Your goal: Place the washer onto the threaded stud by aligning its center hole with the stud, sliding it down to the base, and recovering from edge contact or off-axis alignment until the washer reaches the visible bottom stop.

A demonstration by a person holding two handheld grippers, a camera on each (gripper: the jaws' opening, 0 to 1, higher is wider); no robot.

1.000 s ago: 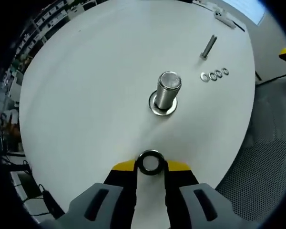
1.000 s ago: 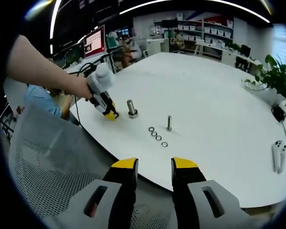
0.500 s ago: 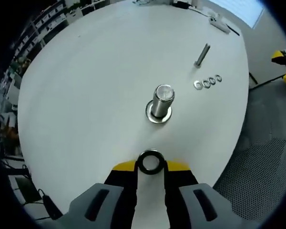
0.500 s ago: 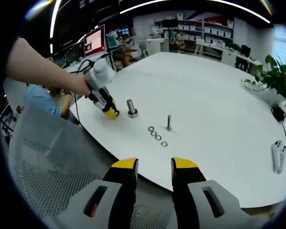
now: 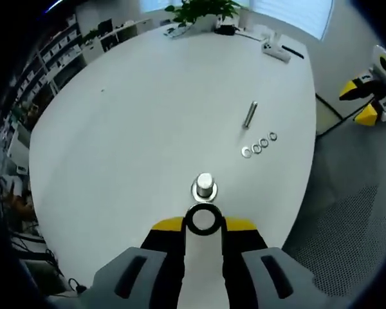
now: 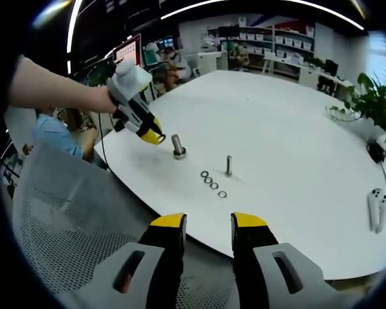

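At the bottom of the left gripper view, the left tool (image 5: 204, 222) is pinching a metal washer (image 5: 203, 219) between its yellow-tipped jaws, with the washer's centre hole facing the camera. Just beyond the washer, the threaded stud (image 5: 204, 185) is standing upright on the white surface (image 5: 148, 109), seen almost end-on, with a wide ring around its foot. The held washer is hanging above and a little short of the stud's top, not yet on it. Farther right on the surface, a row of four small washers (image 5: 258, 144) is lying flat, and just past it a thin second stud (image 5: 249, 114) is standing. At the far right edge, off the surface, the right tool (image 5: 368, 103) is showing its yellow tips.

In the right gripper view, at the left, a person's hand (image 6: 101, 99) is holding the left tool (image 6: 151, 136) tilted down toward the threaded stud (image 6: 177, 146), its tips just beside and above the stud's top. To the right, the row of small washers (image 6: 212, 184) is lying near the second stud (image 6: 228, 165). At the bottom centre, the right tool (image 6: 208, 224) is hovering well back from the surface (image 6: 289, 135) with its jaws parted and nothing between them. At the right, a potted plant (image 6: 372, 106) is sitting.
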